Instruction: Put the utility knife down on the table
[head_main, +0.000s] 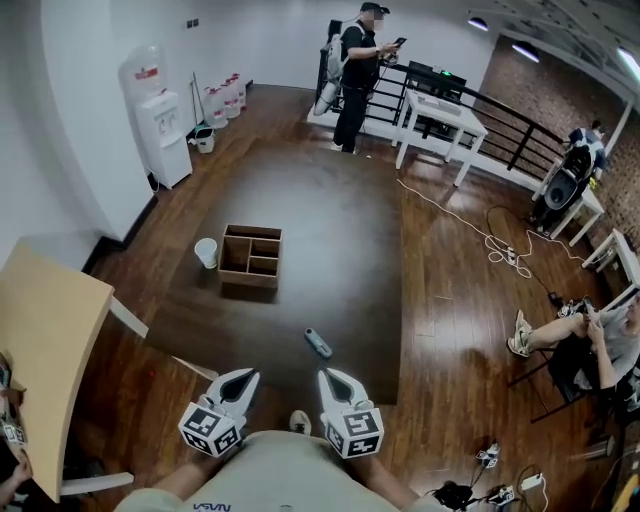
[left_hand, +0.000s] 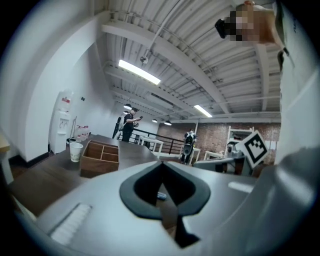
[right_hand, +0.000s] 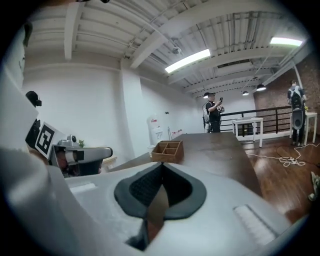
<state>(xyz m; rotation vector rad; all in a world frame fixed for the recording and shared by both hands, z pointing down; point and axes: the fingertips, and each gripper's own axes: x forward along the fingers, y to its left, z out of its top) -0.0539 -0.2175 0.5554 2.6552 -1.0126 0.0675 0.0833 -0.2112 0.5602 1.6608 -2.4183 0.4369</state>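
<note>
The utility knife (head_main: 318, 343), grey-blue and short, lies flat on the dark table (head_main: 330, 230) near its front edge. In the left gripper view a bit of the knife (left_hand: 161, 196) shows through the hollow behind the jaw tips. My left gripper (head_main: 247, 376) and my right gripper (head_main: 327, 376) hover close to my body, just short of the knife and on either side of it. Both point nearly level across the table. The left gripper (left_hand: 161, 164) has its tips together and holds nothing. The right gripper (right_hand: 161, 164) is shut too, with nothing between its pads.
A wooden compartment box (head_main: 251, 255) and a white paper cup (head_main: 206, 252) stand mid-table, to the left. A light wooden tabletop (head_main: 40, 340) sits at my left. Beyond are a water dispenser (head_main: 160, 125), a standing person (head_main: 358, 75), a white table (head_main: 440, 115) and a seated person (head_main: 590, 340).
</note>
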